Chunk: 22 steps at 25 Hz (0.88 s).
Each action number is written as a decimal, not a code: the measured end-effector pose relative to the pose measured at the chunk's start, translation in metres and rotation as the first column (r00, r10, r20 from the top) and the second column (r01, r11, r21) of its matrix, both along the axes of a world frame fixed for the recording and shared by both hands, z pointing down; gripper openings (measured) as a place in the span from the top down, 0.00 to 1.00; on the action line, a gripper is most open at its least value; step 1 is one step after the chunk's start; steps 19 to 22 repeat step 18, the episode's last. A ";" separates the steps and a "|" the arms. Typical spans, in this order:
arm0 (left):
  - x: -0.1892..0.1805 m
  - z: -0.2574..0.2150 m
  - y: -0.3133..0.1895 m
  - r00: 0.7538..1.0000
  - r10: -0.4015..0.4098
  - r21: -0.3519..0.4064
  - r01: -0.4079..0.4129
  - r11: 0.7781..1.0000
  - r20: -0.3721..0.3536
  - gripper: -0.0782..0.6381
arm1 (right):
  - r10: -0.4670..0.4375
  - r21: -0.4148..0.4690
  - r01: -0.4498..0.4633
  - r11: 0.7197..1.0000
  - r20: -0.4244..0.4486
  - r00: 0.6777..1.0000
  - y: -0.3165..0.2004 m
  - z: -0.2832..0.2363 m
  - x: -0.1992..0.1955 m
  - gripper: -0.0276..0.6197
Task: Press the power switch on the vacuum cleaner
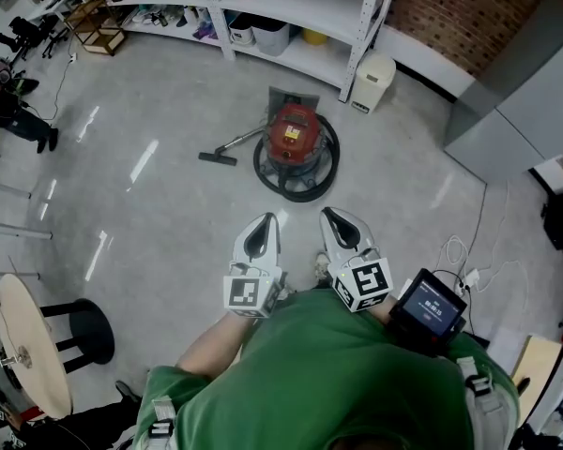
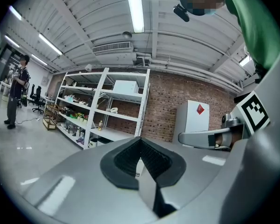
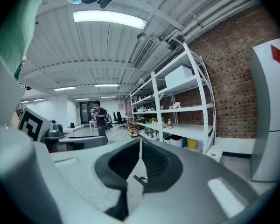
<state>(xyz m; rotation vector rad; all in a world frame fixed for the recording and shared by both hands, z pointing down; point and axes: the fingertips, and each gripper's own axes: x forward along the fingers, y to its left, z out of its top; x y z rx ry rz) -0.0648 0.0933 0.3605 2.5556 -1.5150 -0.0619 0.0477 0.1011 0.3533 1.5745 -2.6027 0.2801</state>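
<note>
Left gripper [image 1: 266, 221]: held close at the person's chest, jaws clenched together on nothing, tip aimed forward.
Right gripper [image 1: 330, 216]: just beside it, likewise closed and empty; its own view shows the pads meeting.
Floor [image 1: 169, 214]: a bare grey stretch lies between the grippers and the machine, which are well apart.
Hose [image 1: 300, 190]: black, looped round the machine's base; the wand and floor nozzle [image 1: 218, 157] trail off to the left.
Vacuum cleaner [image 1: 296, 131]: red canister, upright on the floor in front of the shelving.
Power switch: too small to make out from here, and nothing shows whether the machine is running.
Stage: the scene fits standing off ahead of a press as well as standing back after one.
Pressing well: by my judgement, a shut jaw pair gives one blunt tip. Any press wants that tip brought squarely onto the switch, feet clear of the hose loops, the other gripper held aside.
Shelving [image 1: 291, 7]: white racks behind, with a white bin [image 1: 372, 81] at their foot.
</note>
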 end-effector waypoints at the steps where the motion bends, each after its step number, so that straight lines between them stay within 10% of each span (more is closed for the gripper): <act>1: 0.000 0.000 0.000 1.000 0.001 0.001 -0.001 1.000 0.002 0.88 | 0.001 0.001 -0.001 1.000 0.000 1.000 0.000 0.000 0.000 0.94; 22: 0.009 -0.010 0.000 1.000 0.000 -0.017 0.000 1.000 -0.005 0.88 | 0.003 0.007 -0.003 1.000 -0.003 1.000 -0.003 0.000 0.004 0.94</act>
